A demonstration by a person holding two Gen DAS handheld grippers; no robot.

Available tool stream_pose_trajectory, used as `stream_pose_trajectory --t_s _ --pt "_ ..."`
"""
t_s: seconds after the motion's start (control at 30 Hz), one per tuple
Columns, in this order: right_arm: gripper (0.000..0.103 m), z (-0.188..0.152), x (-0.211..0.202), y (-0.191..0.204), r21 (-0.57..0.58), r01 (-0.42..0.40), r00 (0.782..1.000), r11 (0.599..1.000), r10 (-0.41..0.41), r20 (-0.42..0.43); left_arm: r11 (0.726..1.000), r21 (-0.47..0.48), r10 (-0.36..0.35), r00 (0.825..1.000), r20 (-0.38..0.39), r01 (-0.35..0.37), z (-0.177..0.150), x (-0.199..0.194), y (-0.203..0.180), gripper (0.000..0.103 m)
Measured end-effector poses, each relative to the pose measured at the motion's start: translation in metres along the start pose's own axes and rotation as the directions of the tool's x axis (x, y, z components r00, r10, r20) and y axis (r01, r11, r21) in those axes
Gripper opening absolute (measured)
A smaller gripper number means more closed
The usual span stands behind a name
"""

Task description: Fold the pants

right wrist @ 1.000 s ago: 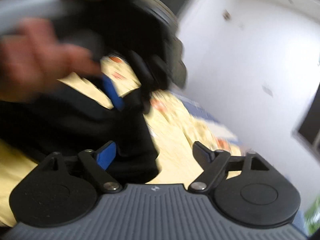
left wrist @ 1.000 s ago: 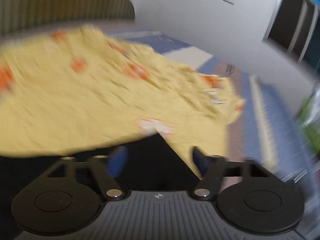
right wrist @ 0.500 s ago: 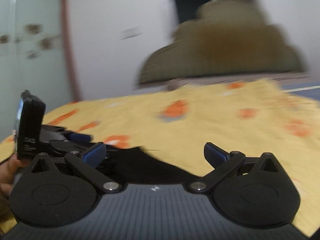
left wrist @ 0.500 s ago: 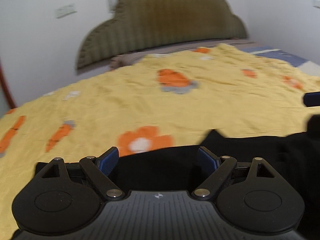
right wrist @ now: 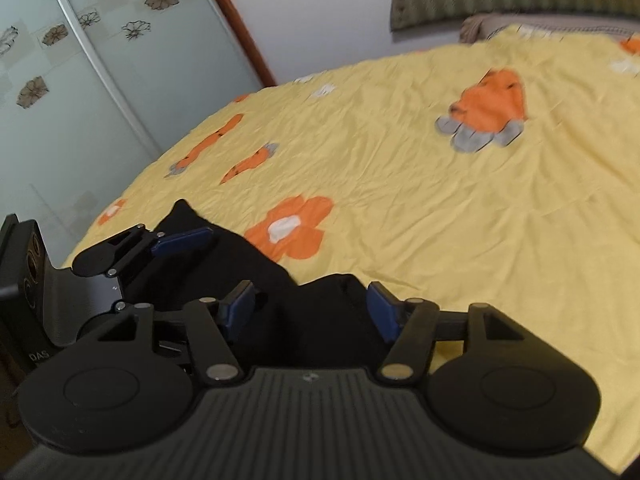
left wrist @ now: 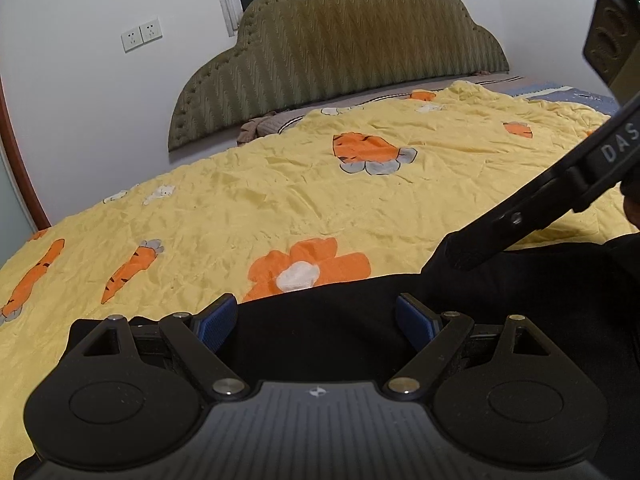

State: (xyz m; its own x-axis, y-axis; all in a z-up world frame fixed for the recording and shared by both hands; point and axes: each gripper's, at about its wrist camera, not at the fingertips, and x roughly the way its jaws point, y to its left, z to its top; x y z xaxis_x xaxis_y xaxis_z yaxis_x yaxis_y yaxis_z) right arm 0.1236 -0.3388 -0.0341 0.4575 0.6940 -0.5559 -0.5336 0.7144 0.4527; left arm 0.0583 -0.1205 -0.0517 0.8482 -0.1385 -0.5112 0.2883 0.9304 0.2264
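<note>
Black pants (left wrist: pixel 340 328) lie crumpled on the near part of the yellow bedspread (left wrist: pixel 280 200). My left gripper (left wrist: pixel 316 320) stands open just over them, dark cloth spanning the gap between its blue pads. In the right wrist view the pants (right wrist: pixel 316 320) fill the space between my right gripper's (right wrist: pixel 310 312) fingers; its jaws are closing, and the pads stand apart from the cloth. One blue pad of the left gripper (right wrist: pixel 182 240) shows at the left of that view, over the pants' far corner. A black finger of the right gripper (left wrist: pixel 480 244) reaches in from the right, its tip at the cloth's edge.
The bedspread carries orange carrots and flowers (left wrist: pixel 308 268) and runs back to a green padded headboard (left wrist: pixel 340 40). A brownish cloth (left wrist: pixel 256 128) lies at the headboard's foot. Wall sockets (left wrist: pixel 142 34) sit on the white wall. Frosted sliding doors (right wrist: pixel 60 80) stand beyond the bed's left edge.
Both views swung round to face the headboard. The right gripper came in beside the left one over the pants, and its jaws narrowed. The left gripper has held still for the last half second.
</note>
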Motion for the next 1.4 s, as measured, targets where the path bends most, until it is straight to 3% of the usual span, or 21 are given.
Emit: stream_pose_trajectory --t_s 0.13,0.27,0.4,0.5,0.53,0.57,0.63,0.7,0.8,0.97,1.07,1.13,1.17,1.23,1.3,1.4 --pt "0.061 0.007 0.009 -0.004 0.032 -0.05 0.998 0.998 0.052 -0.045 0.999 -0.007 0.037 0.999 0.029 -0.036 0.0 -0.005 0.0 0.086" --pt "0.061 0.011 0.011 -0.009 0.094 -0.146 0.985 0.985 0.154 -0.083 0.997 -0.028 0.066 0.997 0.042 -0.065 0.0 -0.008 0.003 0.086" --pt "0.061 0.017 0.024 -0.022 0.141 -0.171 0.975 0.975 0.188 -0.119 0.996 -0.051 0.08 0.997 0.022 -0.078 0.0 -0.004 0.006 0.087" --pt "0.049 0.021 0.034 -0.032 0.181 -0.194 0.969 0.964 0.217 -0.116 0.995 -0.053 0.085 0.996 0.009 -0.084 -0.001 -0.002 0.006 0.087" --pt "0.037 0.022 0.037 -0.033 0.193 -0.186 0.972 0.964 0.209 -0.111 0.995 -0.053 0.09 0.996 0.009 -0.089 -0.001 -0.002 0.006 0.087" --pt "0.018 0.022 0.038 -0.032 0.183 -0.16 0.978 0.97 0.182 -0.107 0.994 -0.053 0.094 0.996 0.011 -0.093 -0.001 -0.002 0.006 0.087" --pt "0.008 0.019 0.038 -0.03 0.171 -0.094 0.988 0.981 0.113 -0.101 0.992 -0.053 0.112 0.994 0.019 -0.111 -0.001 -0.003 0.005 0.087" --pt "0.006 0.013 0.033 -0.035 0.228 -0.074 0.994 0.971 0.089 -0.056 0.99 -0.051 0.136 0.99 0.033 -0.134 -0.001 -0.005 0.004 0.087" --pt "0.006 0.01 0.027 -0.034 0.288 -0.018 1.0 0.957 0.022 -0.01 0.989 -0.039 0.146 0.989 0.036 -0.145 -0.001 -0.005 0.002 0.096" --pt "0.003 0.009 0.032 -0.034 0.356 0.122 0.991 0.926 -0.131 0.0 0.989 -0.028 0.143 0.99 -0.001 -0.143 -0.001 0.002 0.001 0.097" --pt "0.002 0.005 0.037 -0.039 0.416 0.127 0.989 0.901 -0.146 0.014 0.99 -0.043 0.136 0.991 -0.013 -0.136 -0.002 0.002 0.004 0.097" --pt "0.005 0.006 0.033 -0.035 0.421 0.158 0.983 0.893 -0.184 0.023 0.989 -0.052 0.14 0.99 -0.013 -0.14 -0.002 0.002 0.005 0.097" --pt "0.014 0.007 0.026 -0.032 0.431 0.185 0.972 0.883 -0.229 0.053 0.988 -0.054 0.141 0.99 -0.013 -0.142 -0.002 0.002 0.006 0.097" --pt "0.015 0.009 0.005 -0.025 0.442 0.2 0.951 0.874 -0.282 0.128 0.988 -0.055 0.144 0.989 -0.014 -0.145 -0.002 0.002 0.005 0.097" --pt "0.015 0.01 -0.008 -0.01 0.401 0.19 0.949 0.896 -0.273 0.159 0.987 -0.055 0.152 0.988 -0.012 -0.153 -0.002 0.001 0.005 0.097" --pt "0.015 0.005 -0.002 0.009 0.344 0.157 0.976 0.926 -0.198 0.087 0.985 -0.055 0.161 0.987 -0.007 -0.162 -0.001 0.001 0.005 0.097"
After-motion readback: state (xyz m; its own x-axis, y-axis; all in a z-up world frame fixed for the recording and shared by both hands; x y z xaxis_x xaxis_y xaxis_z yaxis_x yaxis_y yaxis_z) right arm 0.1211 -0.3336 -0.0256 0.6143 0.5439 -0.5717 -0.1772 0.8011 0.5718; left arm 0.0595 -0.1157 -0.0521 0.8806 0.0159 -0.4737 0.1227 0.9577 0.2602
